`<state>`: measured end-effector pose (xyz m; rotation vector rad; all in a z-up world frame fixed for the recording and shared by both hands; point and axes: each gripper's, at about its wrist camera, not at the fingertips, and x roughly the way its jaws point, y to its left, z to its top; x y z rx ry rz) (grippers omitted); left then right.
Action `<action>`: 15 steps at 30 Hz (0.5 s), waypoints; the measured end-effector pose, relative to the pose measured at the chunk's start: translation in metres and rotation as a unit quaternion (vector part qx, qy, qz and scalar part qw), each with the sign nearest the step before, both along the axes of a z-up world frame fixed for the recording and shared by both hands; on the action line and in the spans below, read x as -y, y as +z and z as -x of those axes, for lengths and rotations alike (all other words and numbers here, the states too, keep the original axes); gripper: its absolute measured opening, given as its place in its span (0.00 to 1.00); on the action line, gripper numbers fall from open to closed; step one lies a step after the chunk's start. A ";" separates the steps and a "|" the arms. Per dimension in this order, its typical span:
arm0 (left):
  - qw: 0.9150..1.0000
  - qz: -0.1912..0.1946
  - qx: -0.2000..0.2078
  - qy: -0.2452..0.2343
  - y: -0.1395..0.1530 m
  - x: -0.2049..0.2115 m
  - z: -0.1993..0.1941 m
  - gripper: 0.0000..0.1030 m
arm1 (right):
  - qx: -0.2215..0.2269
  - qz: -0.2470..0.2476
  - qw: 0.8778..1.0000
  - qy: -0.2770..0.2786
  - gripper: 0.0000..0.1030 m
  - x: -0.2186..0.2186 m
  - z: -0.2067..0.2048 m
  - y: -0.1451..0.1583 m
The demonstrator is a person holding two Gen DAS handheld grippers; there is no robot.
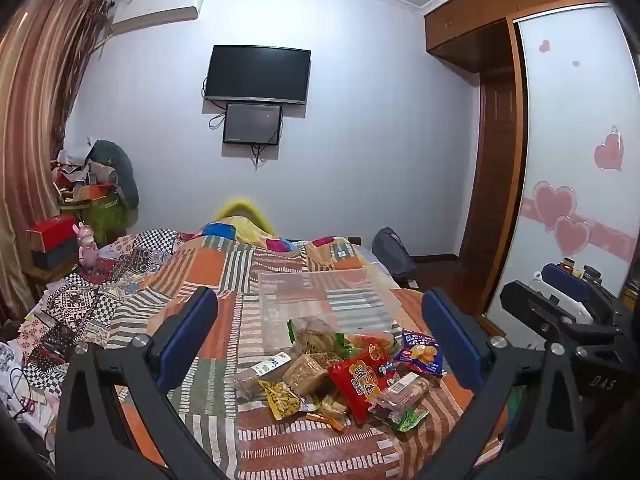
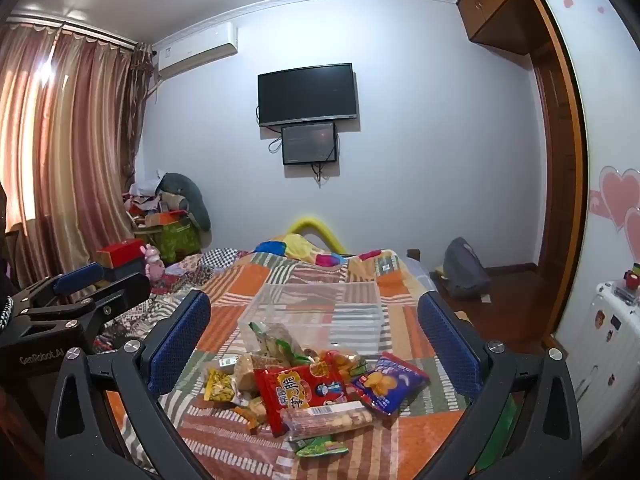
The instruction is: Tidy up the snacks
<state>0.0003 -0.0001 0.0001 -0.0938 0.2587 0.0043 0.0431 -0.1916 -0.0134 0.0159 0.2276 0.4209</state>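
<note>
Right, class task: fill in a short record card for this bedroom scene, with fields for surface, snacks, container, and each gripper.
surface: patchwork bedspread
snacks: loose pile of packets on the bedspread, including a red packet and a blue crisp packet
container: clear plastic box just behind the pile, nothing seen inside
left gripper: open, holding nothing, pile between its fingers in view
right gripper: open, holding nothing
progress: no snack in the box yet

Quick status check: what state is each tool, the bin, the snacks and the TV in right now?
Left tool: open, holding nothing.
Right tool: open, holding nothing.
Bin: upright, empty.
Snacks: piled on the bed, outside the bin.
TV: off.
</note>
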 end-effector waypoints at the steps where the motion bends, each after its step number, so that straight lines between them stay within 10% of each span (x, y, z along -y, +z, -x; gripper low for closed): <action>1: 1.000 0.000 0.000 -0.001 0.000 0.000 0.000 1.00 | 0.000 -0.001 1.000 0.000 1.00 0.000 0.000 0.000; 15: 1.000 -0.003 -0.002 -0.004 -0.004 0.003 0.000 1.00 | 0.000 0.002 1.000 0.000 1.00 -0.001 0.001 0.001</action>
